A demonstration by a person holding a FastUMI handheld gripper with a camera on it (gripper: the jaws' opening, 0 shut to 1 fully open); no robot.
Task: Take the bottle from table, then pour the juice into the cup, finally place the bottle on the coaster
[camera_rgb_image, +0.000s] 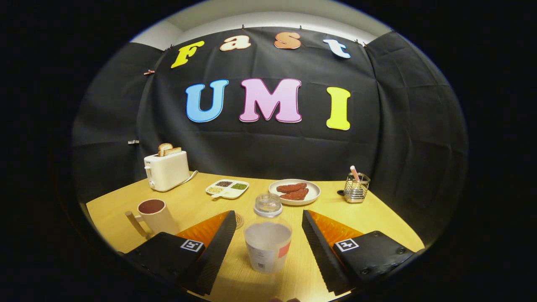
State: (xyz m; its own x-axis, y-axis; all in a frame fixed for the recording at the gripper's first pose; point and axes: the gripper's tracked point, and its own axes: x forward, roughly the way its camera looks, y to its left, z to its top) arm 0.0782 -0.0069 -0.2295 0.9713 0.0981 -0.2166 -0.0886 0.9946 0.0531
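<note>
Bottle: upright, lower centre, between spread gripper fingers, untouched, ready for grasping. Cup: lower left, awaiting pour. Coaster: behind left finger, bare.

A white toaster holding two bread slices, a white divided dish of seeds, a white plate bearing reddish-brown patties and a wire holder are ranged along the wooden table.
</note>
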